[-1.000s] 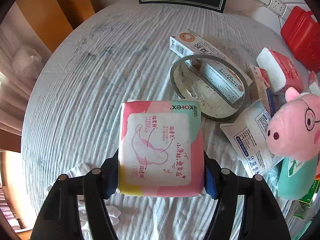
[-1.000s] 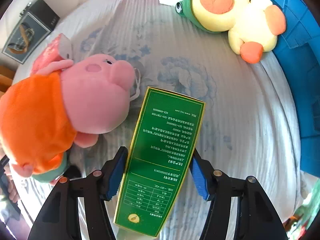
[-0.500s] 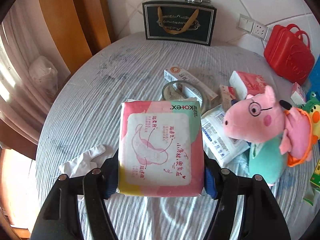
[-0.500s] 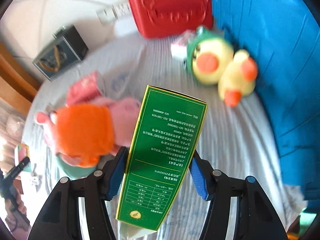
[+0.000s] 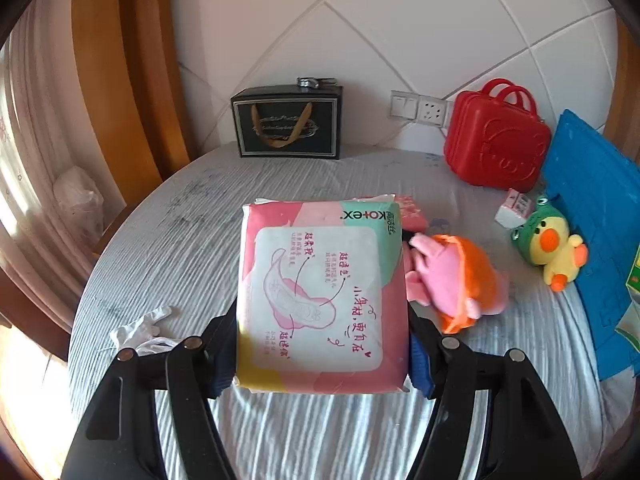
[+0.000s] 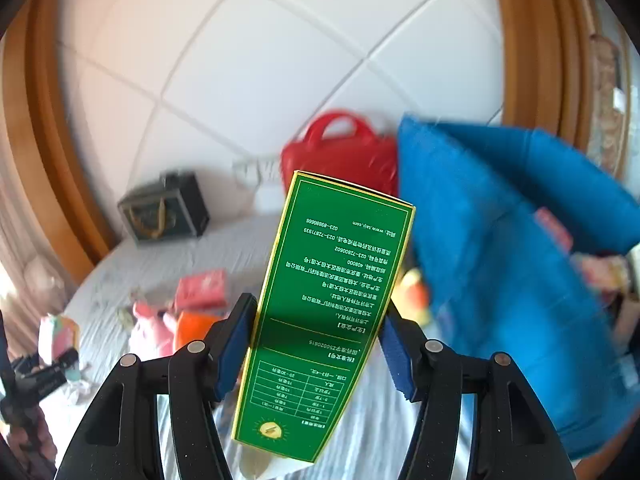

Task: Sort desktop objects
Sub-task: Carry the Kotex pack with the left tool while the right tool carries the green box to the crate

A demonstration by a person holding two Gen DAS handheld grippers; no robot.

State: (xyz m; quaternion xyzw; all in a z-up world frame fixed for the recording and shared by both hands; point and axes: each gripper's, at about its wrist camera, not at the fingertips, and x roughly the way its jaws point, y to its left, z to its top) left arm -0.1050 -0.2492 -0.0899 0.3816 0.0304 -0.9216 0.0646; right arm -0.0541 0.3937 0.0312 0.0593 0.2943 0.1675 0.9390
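White padded wall (image 5: 400, 40) behind, quilted in large diamonds by thin seams. Framed on both sides by curved orange-brown wooden posts (image 5: 132, 80), glossy in the light. Low on the wall, a white switch and socket plate (image 5: 418, 107). Along the left edge, pale pinkish curtains (image 5: 24, 160) in vertical folds, with a translucent bag (image 5: 76, 200) bunched at their foot. In front, a bed under a grey-white crinkled sheet (image 5: 180, 248), ridged in fine stripes and faintly smudged with darker marks. Bright daylight from the left, warm glare on the lower left floor (image 5: 28, 400). Right wrist view partly motion-blurred.
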